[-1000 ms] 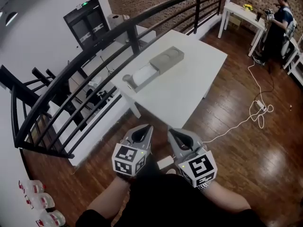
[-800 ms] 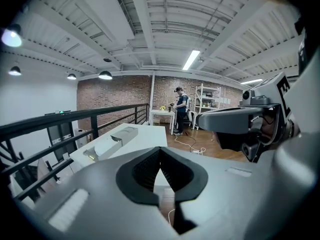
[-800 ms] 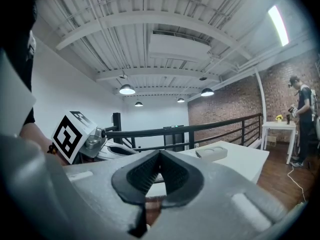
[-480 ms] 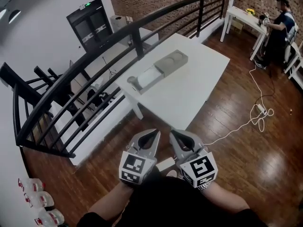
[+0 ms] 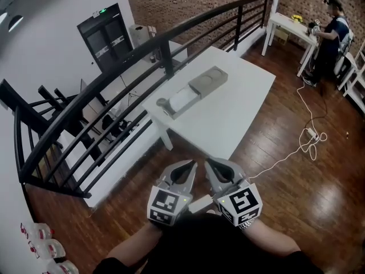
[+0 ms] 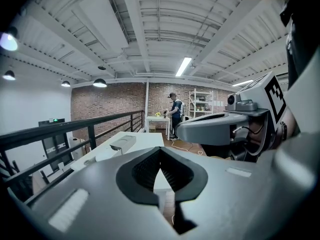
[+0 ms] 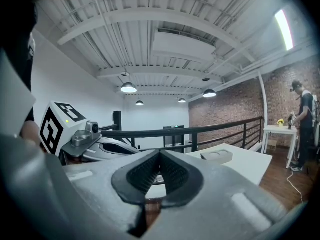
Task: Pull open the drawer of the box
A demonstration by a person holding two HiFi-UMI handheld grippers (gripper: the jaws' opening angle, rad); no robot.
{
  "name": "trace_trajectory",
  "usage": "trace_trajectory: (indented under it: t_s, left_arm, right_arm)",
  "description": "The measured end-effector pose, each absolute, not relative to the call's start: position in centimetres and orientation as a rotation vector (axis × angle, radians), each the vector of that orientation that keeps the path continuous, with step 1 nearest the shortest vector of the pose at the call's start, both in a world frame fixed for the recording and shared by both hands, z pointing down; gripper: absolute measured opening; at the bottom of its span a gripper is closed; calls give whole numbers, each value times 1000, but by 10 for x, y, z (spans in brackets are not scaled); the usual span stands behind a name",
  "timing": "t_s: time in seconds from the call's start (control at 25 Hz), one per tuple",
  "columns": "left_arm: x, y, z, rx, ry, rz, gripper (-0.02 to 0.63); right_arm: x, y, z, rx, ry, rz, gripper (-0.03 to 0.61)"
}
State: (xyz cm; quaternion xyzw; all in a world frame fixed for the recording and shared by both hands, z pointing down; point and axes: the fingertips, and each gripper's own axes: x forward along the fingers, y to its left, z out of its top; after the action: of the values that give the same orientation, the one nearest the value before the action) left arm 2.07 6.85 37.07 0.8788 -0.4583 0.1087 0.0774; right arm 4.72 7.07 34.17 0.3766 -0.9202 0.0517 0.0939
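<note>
Box (image 5: 195, 89) lies on the white desk (image 5: 239, 104), well ahead of me and closer to the desk's edge along the black railing (image 5: 114, 73). It is a long grey block. The end away from me has round hollows in its top. At the nearer end a paler part that looks like the drawer (image 5: 178, 101) stands out from the body, with something white lying in it. I hold both grippers low and close to my body over the wooden floor (image 5: 296, 198), well short of the desk and touching nothing on it. My left gripper (image 5: 188, 167) has its jaws pressed together at the tips, with only the small diamond-shaped hollow between the ribbed pads and nothing held there. My right gripper (image 5: 212, 164) is just beside it, its jaws likewise closed tip to tip on nothing. The marker cubes (image 5: 169, 205) on both face up towards me. From the left gripper view the box (image 6: 123, 143) shows small on the desk (image 6: 142, 136) beyond the closed jaws, and the right gripper (image 6: 215, 129) juts in from the right. In the right gripper view the box (image 7: 216, 155) sits on the desk (image 7: 245, 165) off to the right. A white cable (image 5: 305, 140) trails over the floor, and a person (image 5: 332, 24) stands at a second table (image 5: 291, 23) in the far corner.
</note>
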Motion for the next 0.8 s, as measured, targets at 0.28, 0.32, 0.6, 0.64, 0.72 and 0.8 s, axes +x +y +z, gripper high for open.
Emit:
trace_trajectory:
  t_s: [0.28, 0.32, 0.6, 0.64, 0.72, 0.8]
  left_arm:
    - [15, 74, 366, 2652, -1342, 338, 15]
    - [14, 74, 367, 2653, -1343, 338, 15]
    - [7, 82, 366, 2656, -1346, 340, 15]
    - [7, 83, 366, 2656, -1348, 338, 15]
    - [7, 84, 366, 2653, -1352, 333, 15]
    - [7, 85, 366, 2651, -1356, 329, 15]
  right_arm:
    - [41, 75, 334, 1150, -2725, 127, -8]
    - [40, 75, 334, 1152, -2725, 123, -8]
    - [36, 84, 333, 1161, -2723, 119, -8]
    - [37, 85, 332, 1162, -2722, 118, -8]
    - [37, 87, 333, 1162, -2722, 119, -8]
    - [38, 89, 334, 1160, -2721, 120, -8]
